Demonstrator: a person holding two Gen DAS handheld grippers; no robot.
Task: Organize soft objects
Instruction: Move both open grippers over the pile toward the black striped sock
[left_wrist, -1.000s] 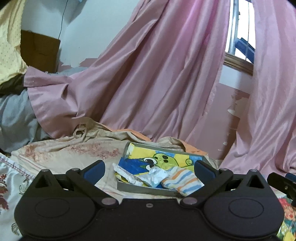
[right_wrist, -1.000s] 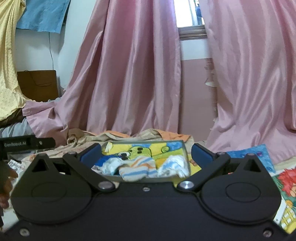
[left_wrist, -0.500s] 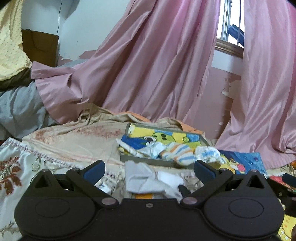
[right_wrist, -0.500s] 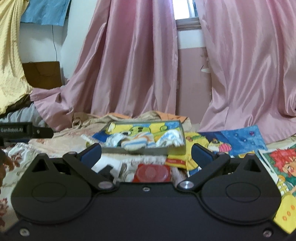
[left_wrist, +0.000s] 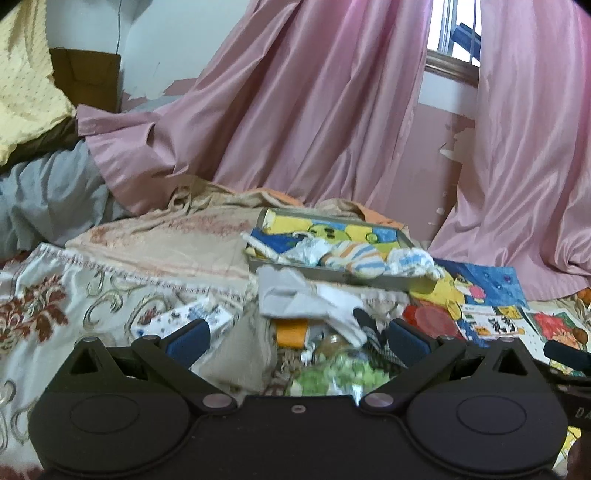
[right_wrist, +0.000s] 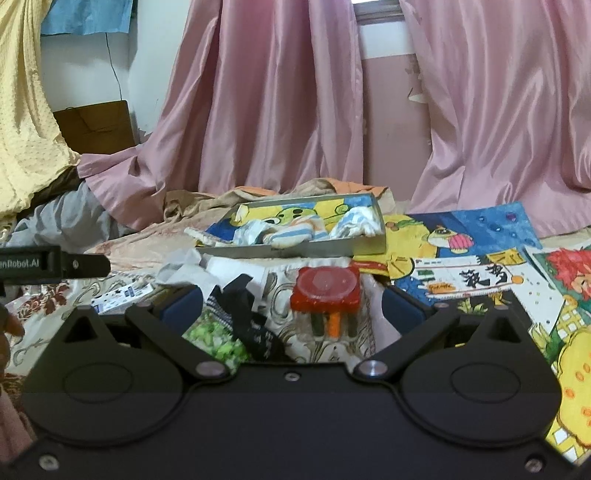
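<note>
Roughly by size, from big to small:
Curtains: pink curtains (right_wrist: 280, 110) hang behind everything and their lower folds lie on the bed.
Bed cover: a cream cloth with brown flower pattern (left_wrist: 74, 295) covers the near left part; a beige cloth lies behind it.
Picture sheets: colourful cartoon papers (right_wrist: 476, 254) are spread on the right side, just beside the tray.
Tray: a flat grey tray (right_wrist: 295, 251) with a cartoon lining stands in the middle, in front of the curtains.
Soft objects in tray: a striped orange and blue sock (right_wrist: 295, 230) and other small white and blue socks (left_wrist: 410, 262) lie inside the tray; one hangs over its right edge in the left wrist view.
Grey and white cloth: a crumpled piece (left_wrist: 299, 299) lies on the bed in front of the tray, touching its front wall as far as I can see.
Black sock: a dark sock with white stripes (right_wrist: 247, 314) lies near the front, beside something green and blurred.
Red lid: a red square container top (right_wrist: 325, 288) sits between the right fingers in view.
Left gripper (left_wrist: 295, 336): fingers spread wide, holding nothing.
Right gripper (right_wrist: 291, 306): fingers spread wide, holding nothing.
</note>
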